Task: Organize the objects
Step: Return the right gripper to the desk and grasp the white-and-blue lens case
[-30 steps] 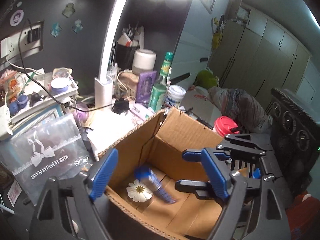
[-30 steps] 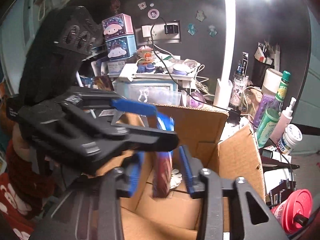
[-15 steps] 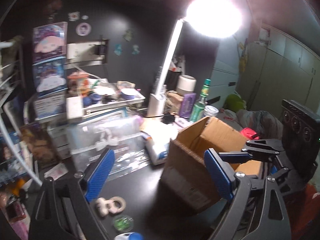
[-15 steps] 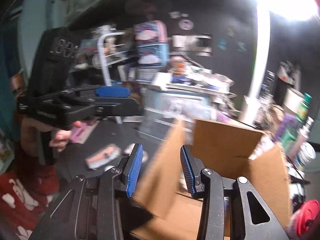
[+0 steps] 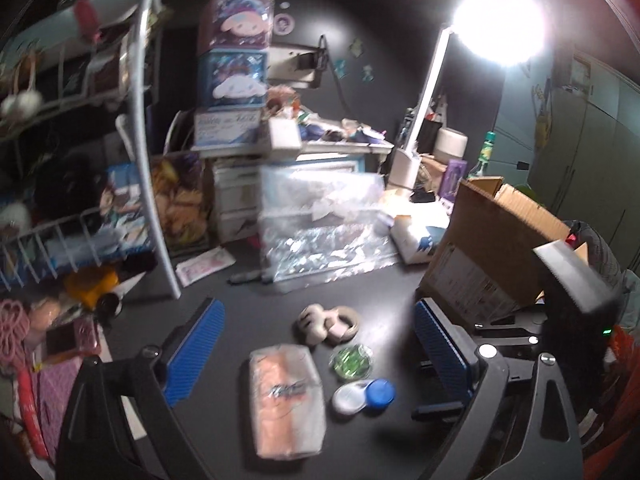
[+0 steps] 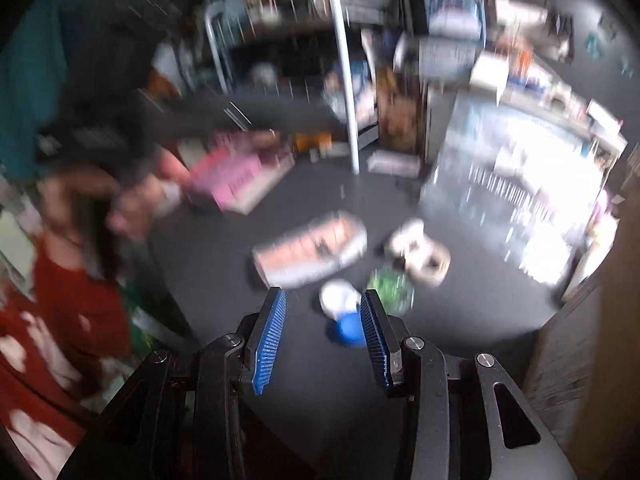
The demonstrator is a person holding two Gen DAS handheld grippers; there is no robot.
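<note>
On the dark desk lie a pink-and-white packet (image 5: 287, 398), a white-and-blue lens case (image 5: 363, 396), a small green round tin (image 5: 351, 361) and a beige ring-shaped item (image 5: 326, 322). My left gripper (image 5: 316, 356) is open and empty above them. The cardboard box (image 5: 486, 248) stands at the right. My right gripper (image 6: 322, 340) is open and empty, just above the lens case (image 6: 344, 312), with the packet (image 6: 312, 248), tin (image 6: 390, 284) and beige item (image 6: 422, 254) beyond. The right wrist view is blurred.
A white wire rack (image 5: 140, 152) full of items stands at the left. Clear plastic bags (image 5: 320, 232), stacked boxes (image 5: 234, 72) and a lit desk lamp (image 5: 424, 92) crowd the back. The other gripper's black body (image 5: 572, 280) shows at the right.
Both grippers have swung left, away from over the cardboard box to above the small items on the dark desk. The blue item seen dropping into the box is out of view.
</note>
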